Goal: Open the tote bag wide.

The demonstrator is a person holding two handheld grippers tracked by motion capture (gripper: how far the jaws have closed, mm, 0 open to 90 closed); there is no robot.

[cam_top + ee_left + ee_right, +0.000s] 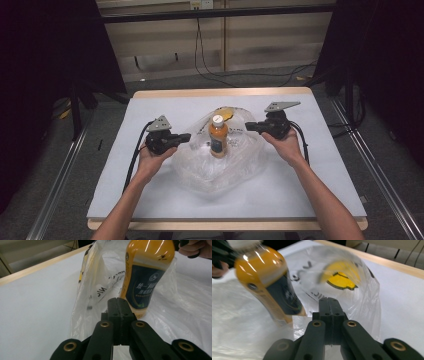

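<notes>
1. Two bare arms come up from the bottom of the high view.
2. The left hand [150, 159] holds the left gripper [186, 137] left of the middle, pointing right.
3. The right hand [286, 144] holds the right gripper [248, 127] right of the middle, pointing left.
4. Both grippers' jaws are pressed together.

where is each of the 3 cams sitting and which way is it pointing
High view: above the person's side, facing forward and down on the table; both forearms, left gripper, right gripper.
Left gripper view: rides the left gripper, its jaws together, facing the orange bottle in the clear plastic bag.
Right gripper view: rides the right gripper, jaws together, facing it from the opposite side.
All three share bottle and bag.
</notes>
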